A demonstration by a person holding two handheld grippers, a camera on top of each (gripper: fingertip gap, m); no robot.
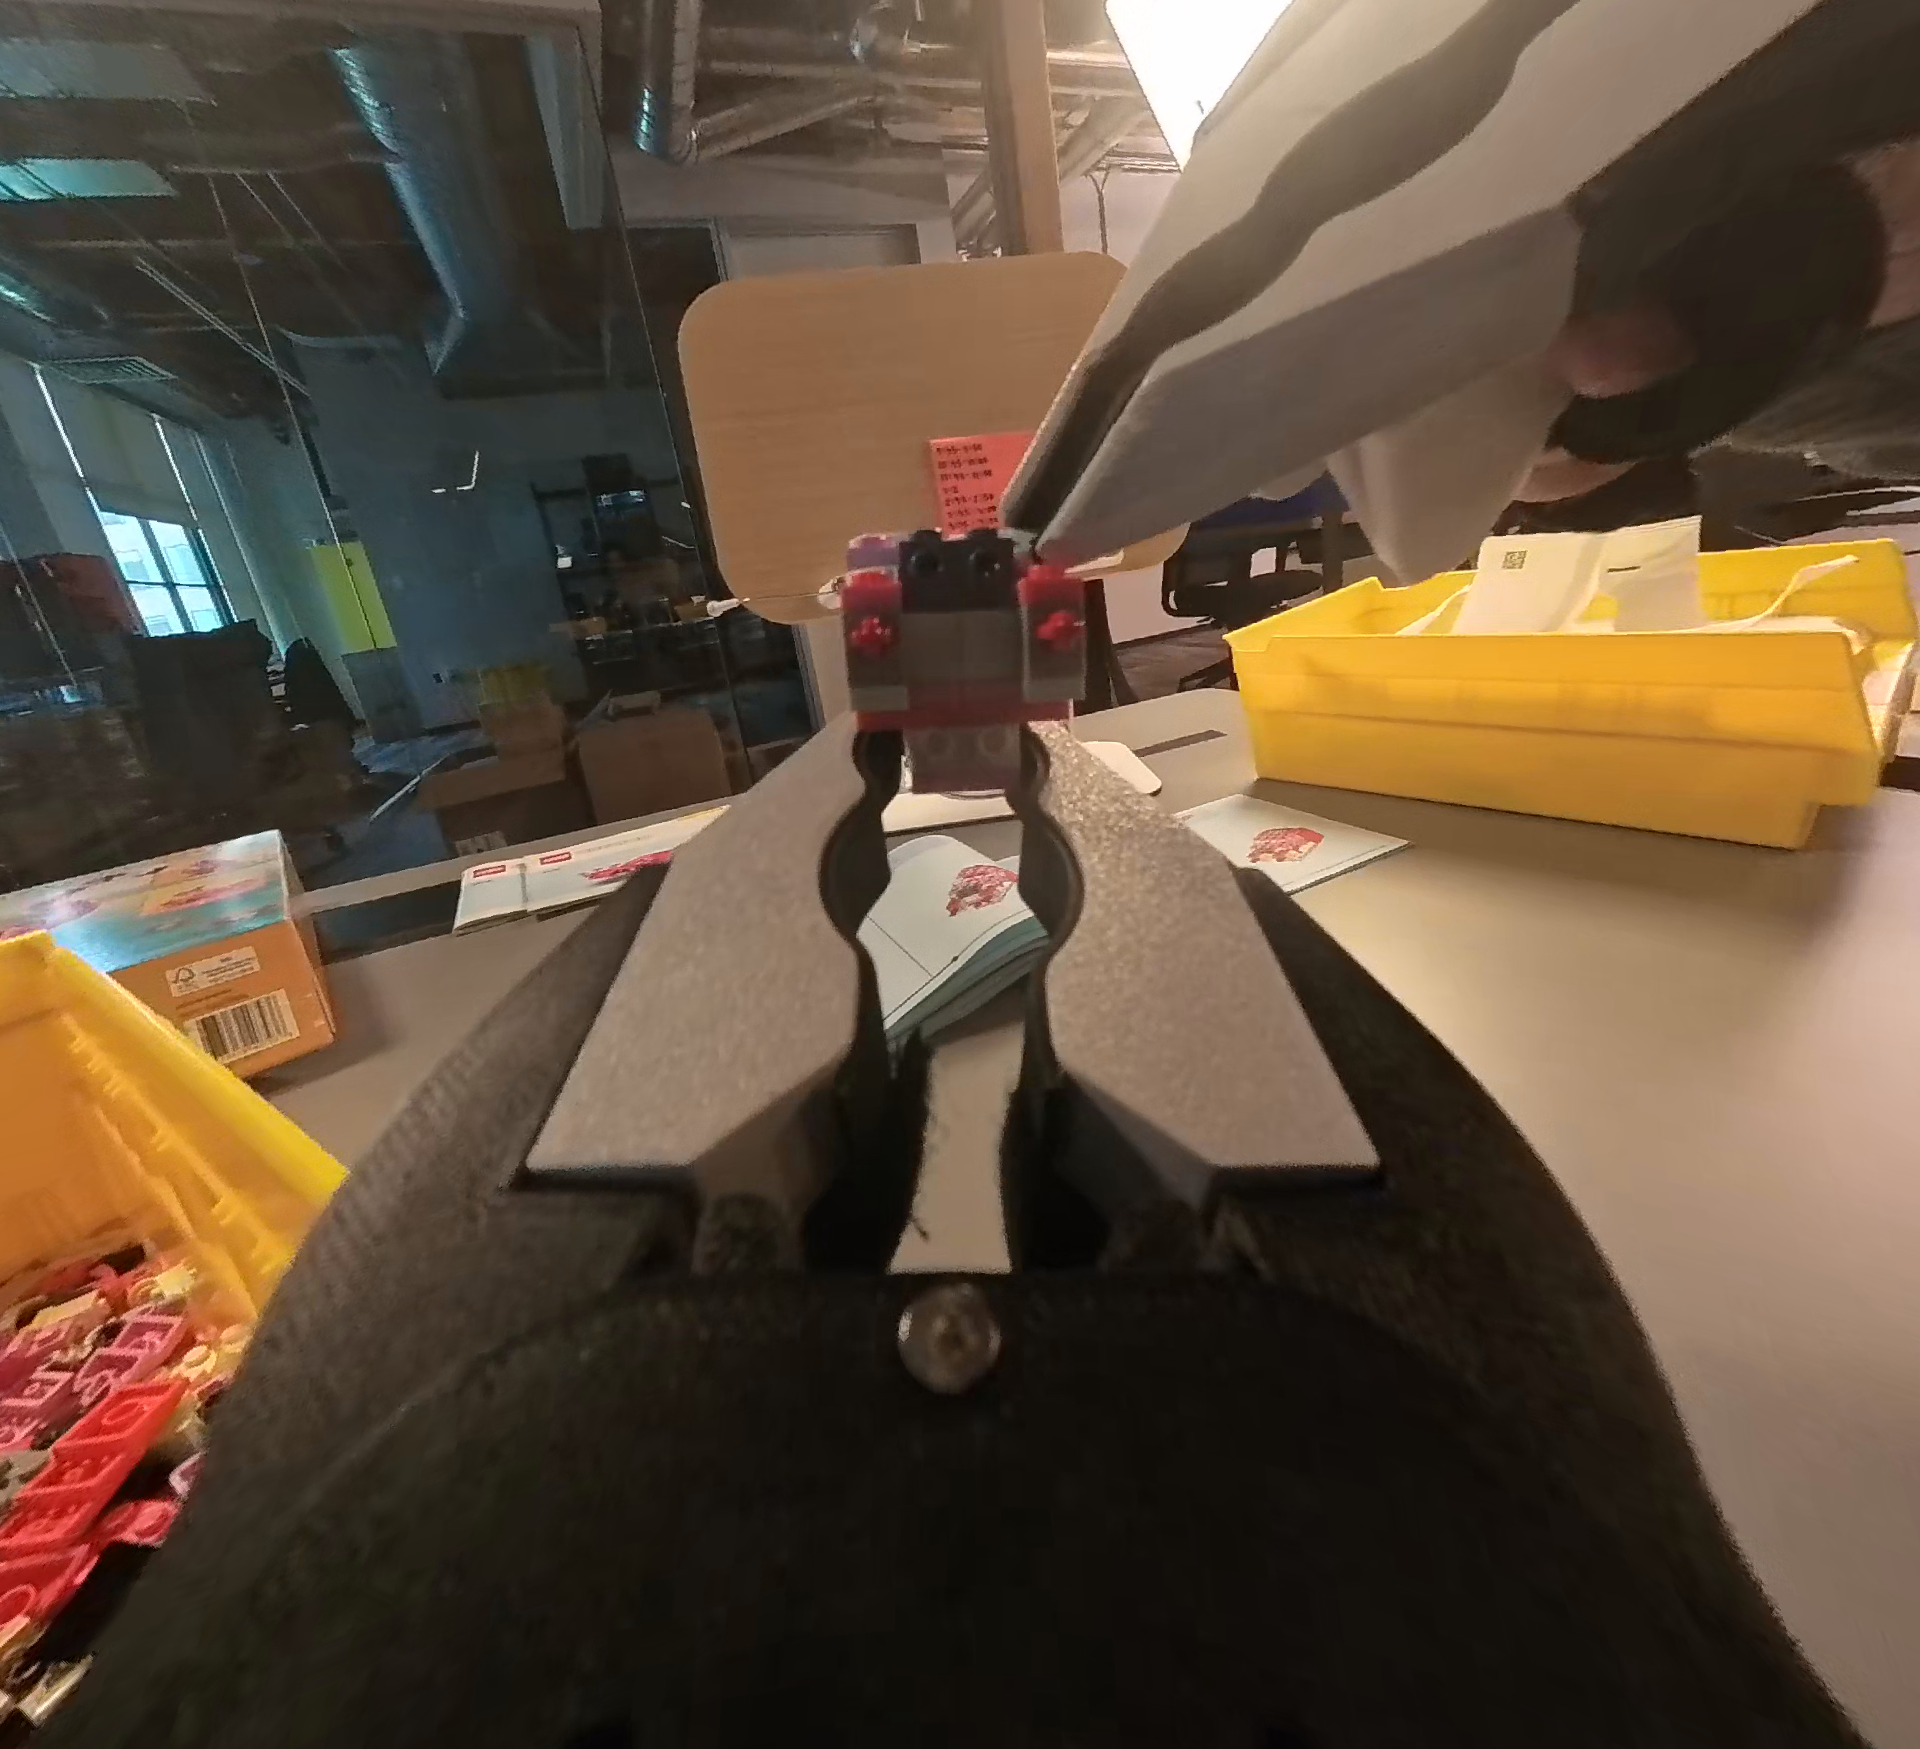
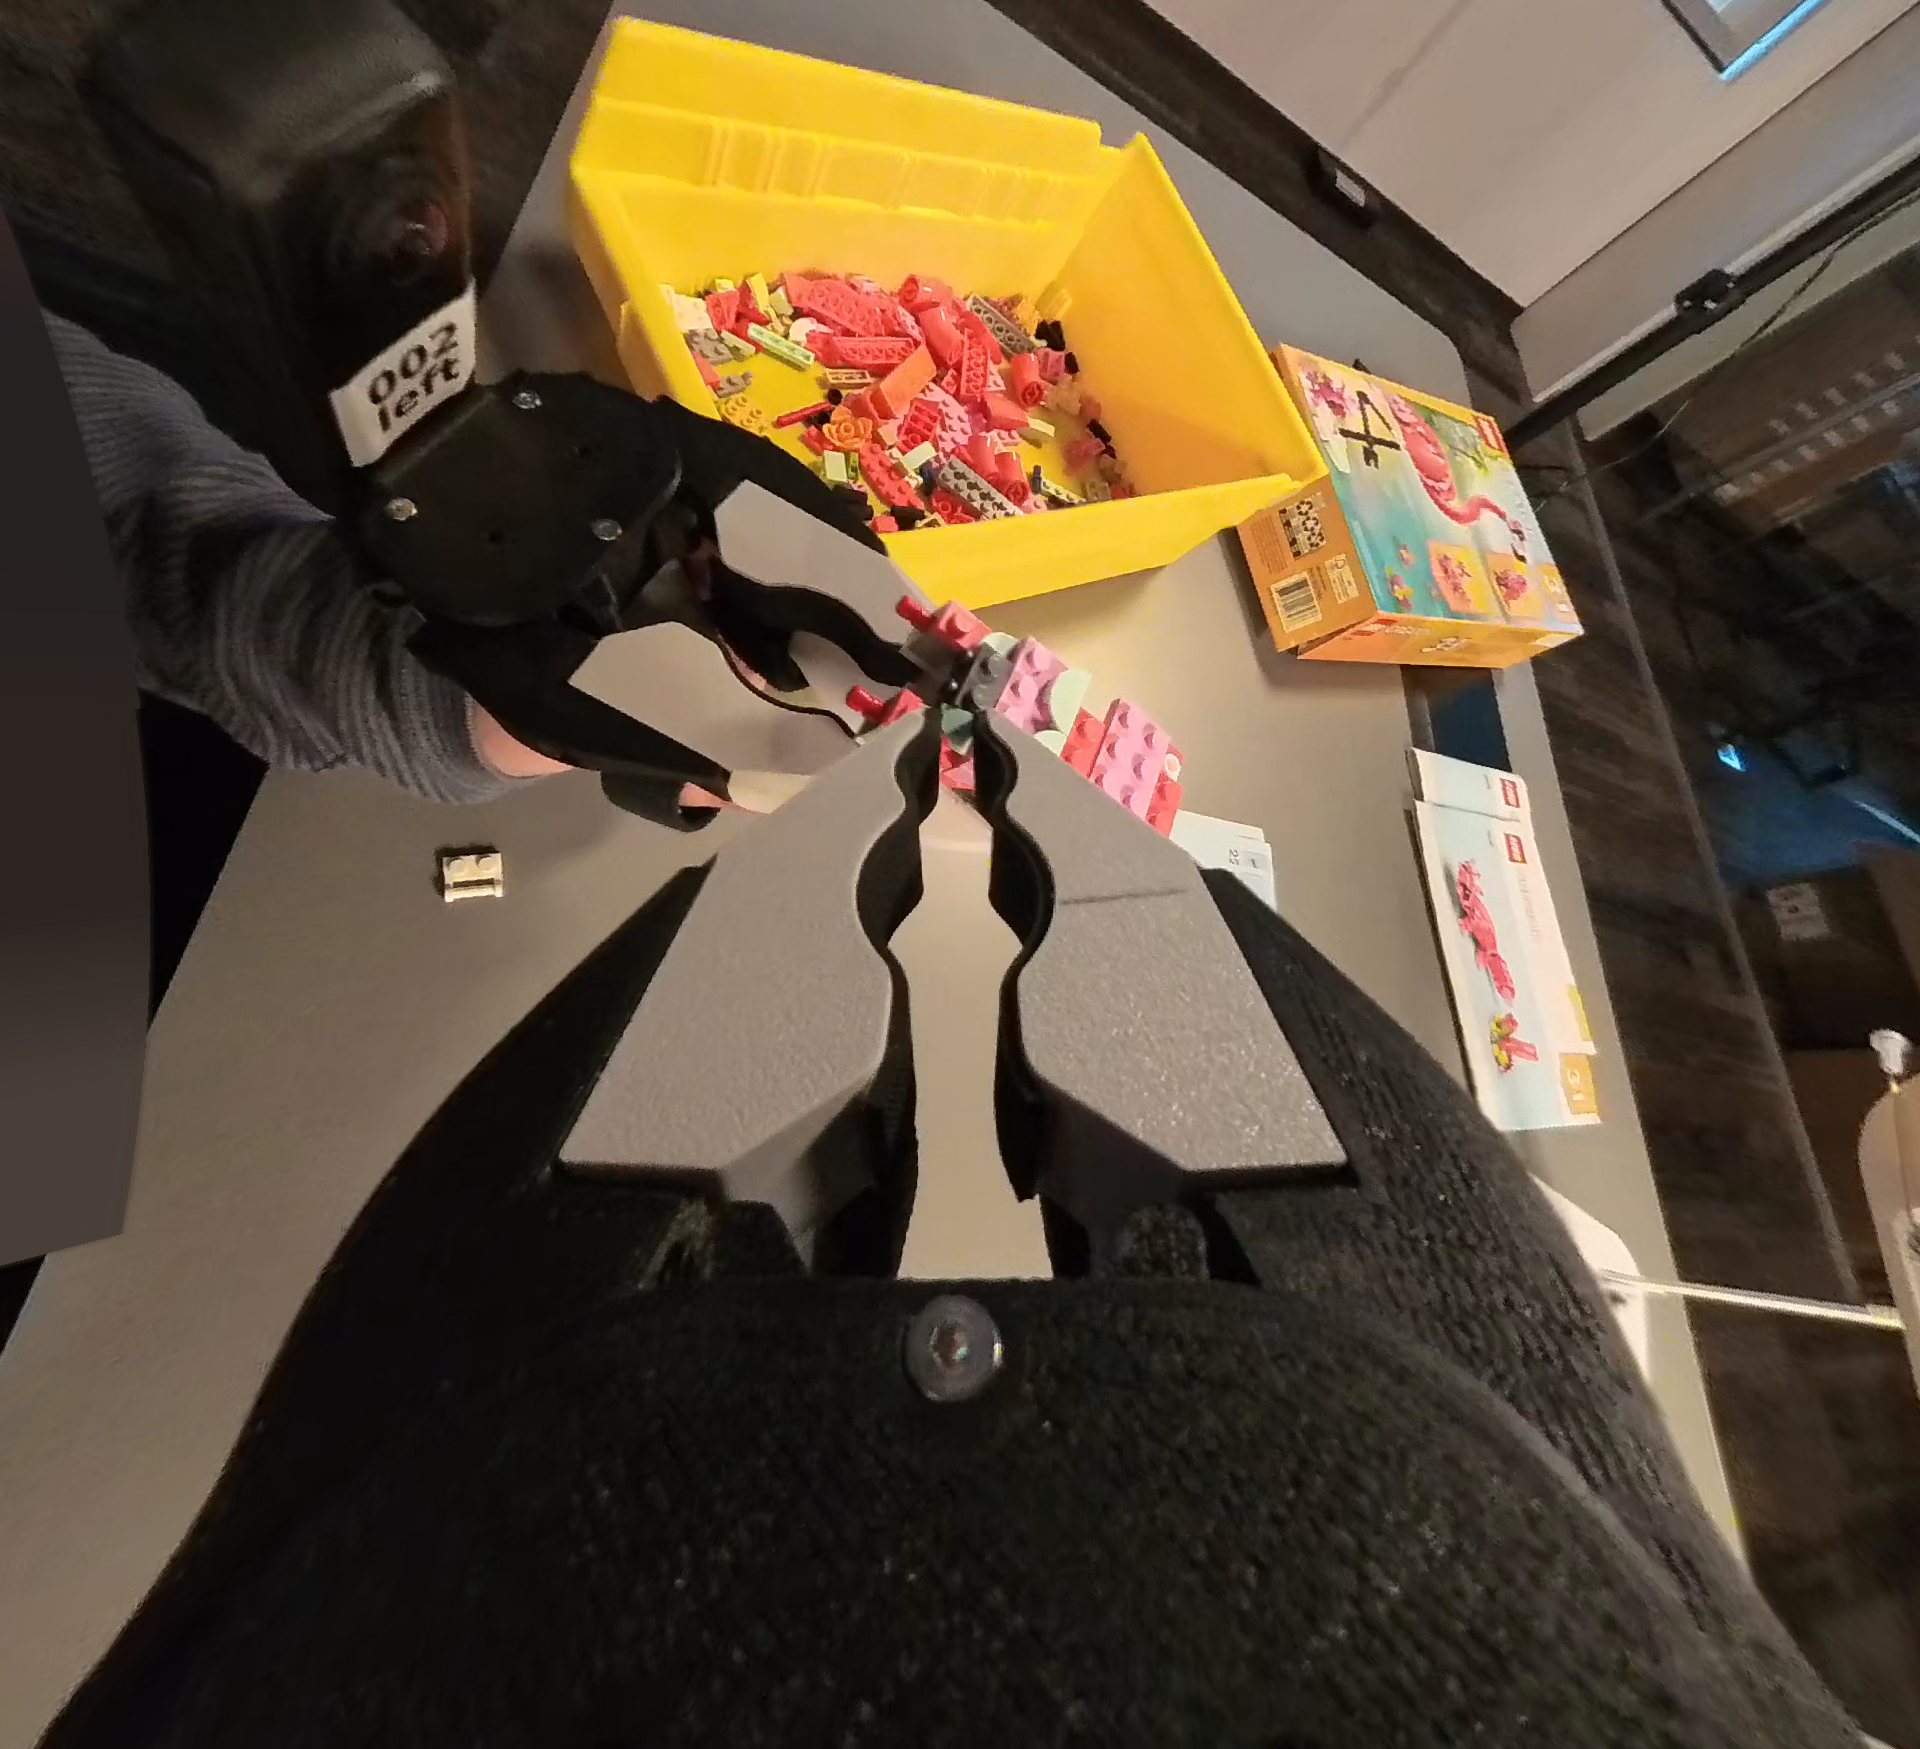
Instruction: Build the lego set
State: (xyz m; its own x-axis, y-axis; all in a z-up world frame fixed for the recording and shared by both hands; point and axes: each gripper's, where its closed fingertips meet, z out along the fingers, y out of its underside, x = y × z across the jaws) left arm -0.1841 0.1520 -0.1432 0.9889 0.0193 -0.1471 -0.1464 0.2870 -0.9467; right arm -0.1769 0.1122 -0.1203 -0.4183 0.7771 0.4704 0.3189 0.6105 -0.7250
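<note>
Grey tabletop (image 2: 1299,764) carries two yellow bins, a printed box and instruction booklets. Left wrist view: the left gripper (image 1: 961,749) clamps the lower grey block of a brick model (image 1: 961,650) between its fingertips, holding it raised above the table; the model shows red, grey and black bricks from this side. Only this view shows the second yellow bin (image 1: 1558,712) with white paper bags, a wooden panel (image 1: 831,390) behind the model, and the right gripper's tips touching the model's upper right corner. Right wrist view: the right gripper (image 2: 954,725) has its jaws nearly together on a small pale green piece (image 2: 954,731) at the model's edge. Only this view shows the model's pink and lilac bricks, the full bin of loose bricks (image 2: 935,546), a small white brick (image 2: 473,873) lying alone on the table, the box (image 2: 1423,515) top, and the sleeved hand carrying the left gripper.
</note>
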